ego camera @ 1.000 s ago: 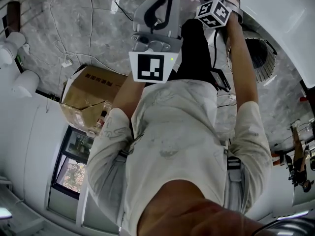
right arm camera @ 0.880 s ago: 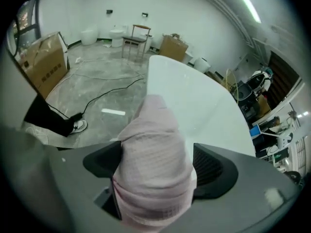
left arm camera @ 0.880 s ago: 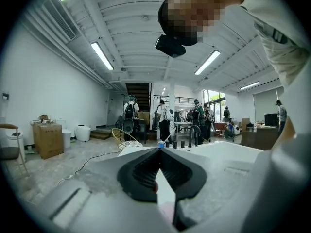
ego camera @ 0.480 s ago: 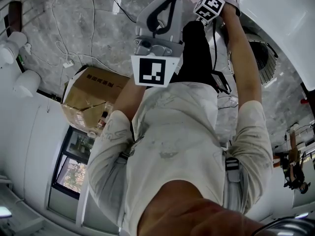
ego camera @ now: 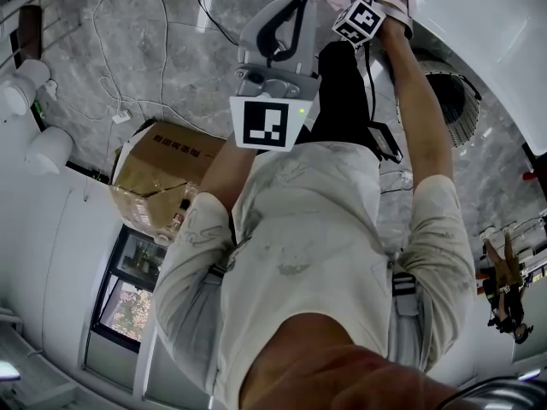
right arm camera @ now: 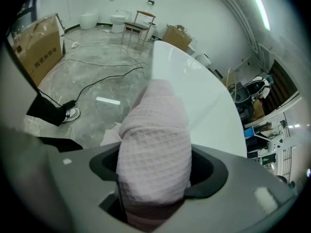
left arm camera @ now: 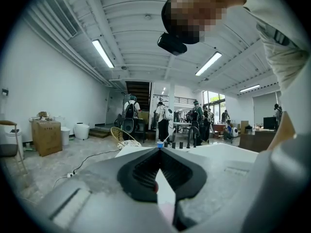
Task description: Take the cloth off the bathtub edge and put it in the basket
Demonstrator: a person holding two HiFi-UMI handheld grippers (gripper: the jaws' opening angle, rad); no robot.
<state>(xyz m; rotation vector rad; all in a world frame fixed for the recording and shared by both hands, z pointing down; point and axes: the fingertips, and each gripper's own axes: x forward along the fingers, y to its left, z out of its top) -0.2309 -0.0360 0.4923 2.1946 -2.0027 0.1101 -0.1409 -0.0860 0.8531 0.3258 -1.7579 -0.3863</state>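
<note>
Right gripper closing on the cloth: a pale pink waffle-weave fabric, gathered into a thick rounded column that stands between the two dark, cupped jaw pads and fills most of the gap, its sides touching the pads. Just behind the fold runs the bathtub edge, a smooth, glossy white curved rim over which the cloth's far part lies. In the head view the cloth shows as a small pink bunch at the top, right by the right gripper's marker cube.

Left gripper, matt grey with black ribbed pads: jaws pressed together at the tips, nothing between them, held up and apart from the cloth.

The basket, round with thin ribbed walls, stands on the floor beside the bathtub, below the person's right forearm, well apart from the cloth. Grey veined marble floor, polished, crossed by thin loose cables. A brown cardboard box with open flaps lies to the left
</note>
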